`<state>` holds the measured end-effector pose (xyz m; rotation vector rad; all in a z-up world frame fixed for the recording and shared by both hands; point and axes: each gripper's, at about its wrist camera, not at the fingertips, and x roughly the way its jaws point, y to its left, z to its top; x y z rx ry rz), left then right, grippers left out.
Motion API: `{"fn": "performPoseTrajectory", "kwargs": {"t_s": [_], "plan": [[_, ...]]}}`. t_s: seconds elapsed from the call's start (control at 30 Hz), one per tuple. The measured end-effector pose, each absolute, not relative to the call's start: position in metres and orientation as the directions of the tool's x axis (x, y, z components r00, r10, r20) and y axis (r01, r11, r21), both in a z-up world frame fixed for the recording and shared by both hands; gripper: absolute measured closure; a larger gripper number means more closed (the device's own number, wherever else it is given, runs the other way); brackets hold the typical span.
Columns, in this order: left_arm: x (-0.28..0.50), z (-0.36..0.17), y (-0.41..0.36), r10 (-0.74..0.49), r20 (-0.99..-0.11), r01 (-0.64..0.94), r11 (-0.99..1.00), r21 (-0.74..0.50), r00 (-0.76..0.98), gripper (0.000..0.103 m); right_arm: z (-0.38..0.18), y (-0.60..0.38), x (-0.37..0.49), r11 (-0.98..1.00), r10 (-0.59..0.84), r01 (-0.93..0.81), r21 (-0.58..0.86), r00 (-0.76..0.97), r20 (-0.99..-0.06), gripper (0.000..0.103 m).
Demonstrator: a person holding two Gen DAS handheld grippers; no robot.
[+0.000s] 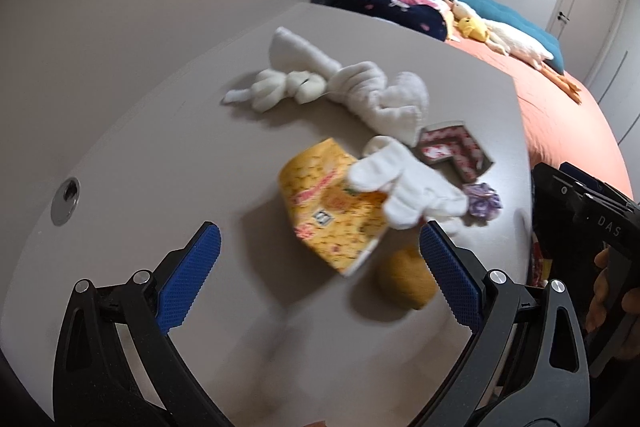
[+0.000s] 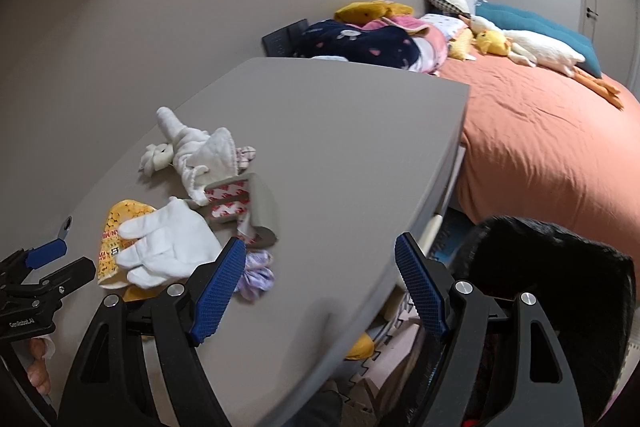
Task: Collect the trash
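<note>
Two grippers: we are seeing left gripper [image 1: 320, 251] and right gripper [image 2: 320, 275] both gaping wide, nothing between the jaws.
Trash: yellow snack bag [image 1: 332, 211] is lying on the grey desk [image 1: 160, 147], partly under a white glove [image 1: 404, 187]; its print is blurring beyond reading.
Writing: we are reading "DAS" on the right tool from the left view, "GenRobot.AI" on the left tool from the right view.
Right view only: black bag [image 2: 552, 283] is sitting beside the desk.
</note>
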<state>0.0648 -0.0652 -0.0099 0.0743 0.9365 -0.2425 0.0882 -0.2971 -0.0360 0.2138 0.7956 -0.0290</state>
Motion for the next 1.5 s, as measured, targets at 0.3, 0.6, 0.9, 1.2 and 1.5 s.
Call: {"fn": "performPoseTrajectory", "kwargs": {"t_s": [0.3,0.6,0.9,1.2,1.5], "plan": [[0.094,-0.035,-0.044,-0.213,-0.852,0.191,0.972,-0.135,0.478,0.041,-0.042,-0.281,0.122,0.984,0.078,0.065,0.168,0.688,-0.722,0.030],[0.109,-0.050,-0.041,-0.309,-0.860,0.196,0.949,-0.248,0.407,0.054,-0.058,-0.265,0.152,0.984,0.109,0.036,0.173,0.649,-0.753,0.055],[0.109,-0.043,-0.034,-0.352,-0.821,0.207,0.935,-0.287,0.450,0.072,-0.062,-0.255,0.150,0.990,0.094,0.020,0.138,0.636,-0.766,0.085],[0.087,-0.003,-0.025,-0.278,-0.767,0.197,0.960,-0.199,0.578,0.072,-0.031,-0.267,0.131,0.986,0.096,0.031,0.162,0.690,-0.718,0.086],[0.064,0.025,-0.025,-0.290,-0.729,0.205,0.957,-0.206,0.620,0.072,-0.006,-0.278,0.100,0.984,0.092,0.039,0.175,0.727,-0.680,0.086]]}}
